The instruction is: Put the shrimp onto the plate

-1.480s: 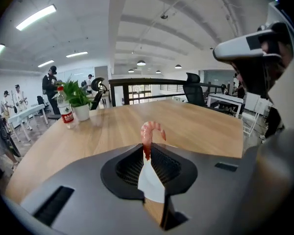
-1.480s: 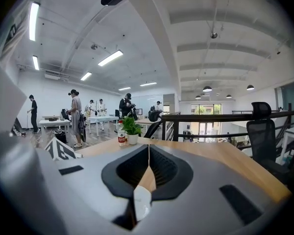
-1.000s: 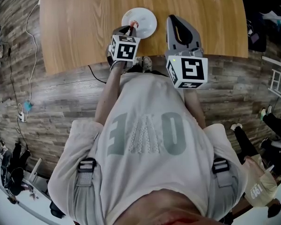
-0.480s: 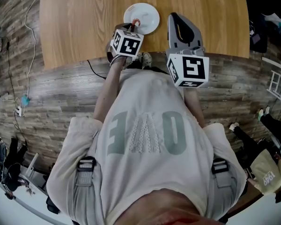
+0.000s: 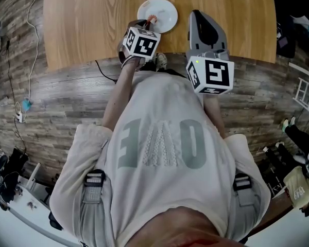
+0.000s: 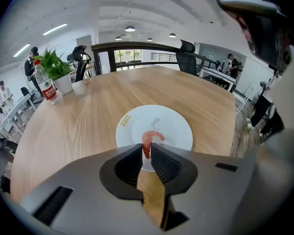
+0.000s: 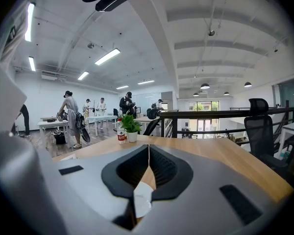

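A pink shrimp [image 6: 148, 142] is pinched by its tail end between the tips of my left gripper [image 6: 146, 148], which is shut on it. It hangs over the near part of the white plate [image 6: 171, 124]; I cannot tell whether it touches the plate. In the head view the shrimp [image 5: 151, 19] and the left gripper [image 5: 148, 23] are at the plate's [image 5: 162, 9] near rim. To the right of the plate, my right gripper [image 5: 197, 14] is held level over the table. Its jaws [image 7: 148, 148] are shut with nothing between them.
The round wooden table [image 5: 92, 19] has its near edge just below both grippers. At its far side stand a potted plant [image 6: 59, 70] and a red-labelled bottle [image 6: 45, 84]. A black chair [image 6: 186, 58] and a railing lie beyond. People stand far off in the room.
The left gripper has rolled slightly with the shrimp still in its tips. The right gripper has not moved.
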Motion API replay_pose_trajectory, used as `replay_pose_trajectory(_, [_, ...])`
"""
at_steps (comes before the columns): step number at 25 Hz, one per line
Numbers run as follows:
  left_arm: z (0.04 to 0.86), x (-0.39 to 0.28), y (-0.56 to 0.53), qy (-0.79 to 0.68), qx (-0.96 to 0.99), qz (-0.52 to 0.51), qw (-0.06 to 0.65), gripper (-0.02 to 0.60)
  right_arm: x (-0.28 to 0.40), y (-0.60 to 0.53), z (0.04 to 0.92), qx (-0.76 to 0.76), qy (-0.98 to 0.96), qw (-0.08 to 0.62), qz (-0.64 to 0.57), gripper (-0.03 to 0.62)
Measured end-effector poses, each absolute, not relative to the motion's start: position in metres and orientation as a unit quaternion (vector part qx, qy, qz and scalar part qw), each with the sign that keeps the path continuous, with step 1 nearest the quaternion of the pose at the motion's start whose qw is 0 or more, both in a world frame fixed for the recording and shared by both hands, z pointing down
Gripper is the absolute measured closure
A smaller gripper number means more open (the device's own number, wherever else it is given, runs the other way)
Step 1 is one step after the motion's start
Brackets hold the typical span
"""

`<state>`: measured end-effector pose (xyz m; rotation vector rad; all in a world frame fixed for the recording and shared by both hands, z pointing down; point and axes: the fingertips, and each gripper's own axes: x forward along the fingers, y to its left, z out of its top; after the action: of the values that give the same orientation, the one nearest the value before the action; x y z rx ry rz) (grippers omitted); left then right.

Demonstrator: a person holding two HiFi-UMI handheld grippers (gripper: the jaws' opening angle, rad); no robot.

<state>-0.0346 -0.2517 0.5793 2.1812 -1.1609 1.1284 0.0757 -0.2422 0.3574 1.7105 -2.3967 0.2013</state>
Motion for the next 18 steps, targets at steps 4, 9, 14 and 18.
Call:
replay_pose_trajectory(4, [0.578,-0.034,-0.251,-0.419,0.785,0.404,0.213,0.525,0.078,-0.24,0.357,0.578,-0.808,0.093,0.07,0.574])
replay_pose_trajectory(9, [0.577,-0.032,-0.249,-0.415,0.789,0.392,0.228,0.459,0.077,-0.24,0.357,0.577,-0.809,0.092,0.072,0.574])
replay_pose_trajectory(14, [0.571,-0.033,-0.252,-0.422,0.789,0.386,0.222,0.459,0.076,-0.24,0.359,0.574,-0.811,0.091,0.072,0.574])
replay_pose_trajectory(18, [0.555,-0.031,-0.258,-0.435,0.794,0.365,0.217,0.459,0.078,-0.241,0.358,0.572,-0.812,0.089,0.073,0.574])
